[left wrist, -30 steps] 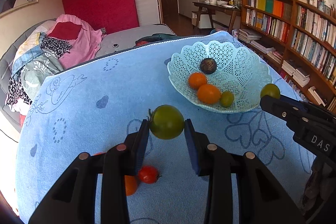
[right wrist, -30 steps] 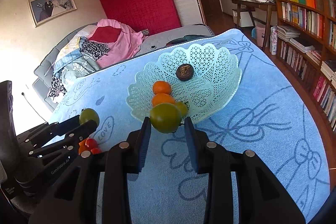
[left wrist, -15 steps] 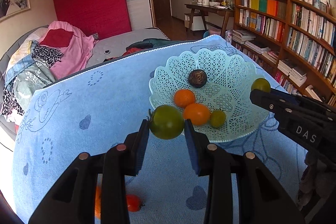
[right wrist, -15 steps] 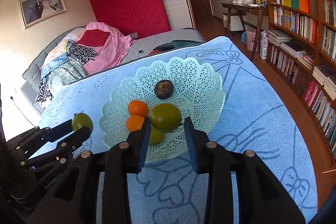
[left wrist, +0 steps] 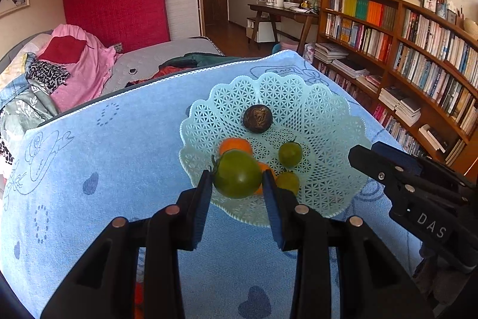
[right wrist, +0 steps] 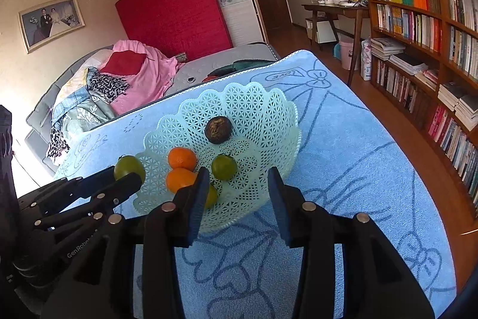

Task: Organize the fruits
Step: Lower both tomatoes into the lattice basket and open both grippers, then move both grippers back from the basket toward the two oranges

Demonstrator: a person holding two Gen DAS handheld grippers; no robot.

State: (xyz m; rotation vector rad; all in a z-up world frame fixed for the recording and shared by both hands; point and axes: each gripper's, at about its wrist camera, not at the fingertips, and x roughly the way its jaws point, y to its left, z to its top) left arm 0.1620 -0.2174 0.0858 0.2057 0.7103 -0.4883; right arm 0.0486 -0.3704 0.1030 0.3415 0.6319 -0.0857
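Note:
A pale green lattice basket [left wrist: 269,79] [right wrist: 239,88] stands on the blue cloth. It holds a dark round fruit [left wrist: 257,118] [right wrist: 218,129], two oranges [right wrist: 182,159], a small yellow-green fruit [left wrist: 288,181] and a green tomato [right wrist: 224,166] [left wrist: 290,154]. My right gripper [right wrist: 238,174] [left wrist: 367,151] hangs over the basket's near side; its jaws are opening and nothing is between them, the green tomato lying free below. My left gripper [left wrist: 237,184] [right wrist: 127,174] is shut on a second green tomato [left wrist: 237,174] [right wrist: 129,167] over the basket's near-left rim.
The blue cloth [left wrist: 104,154] covers the table, which drops off at the far and right edges. A red fruit [left wrist: 138,292] shows on the cloth behind my left gripper's body. A bookshelf [left wrist: 403,50] lines the right wall; a bed [right wrist: 134,71] lies beyond.
My right gripper moved over the basket, spread its jaws and let its green tomato drop inside. My left gripper carried its tomato right, up to the basket's rim.

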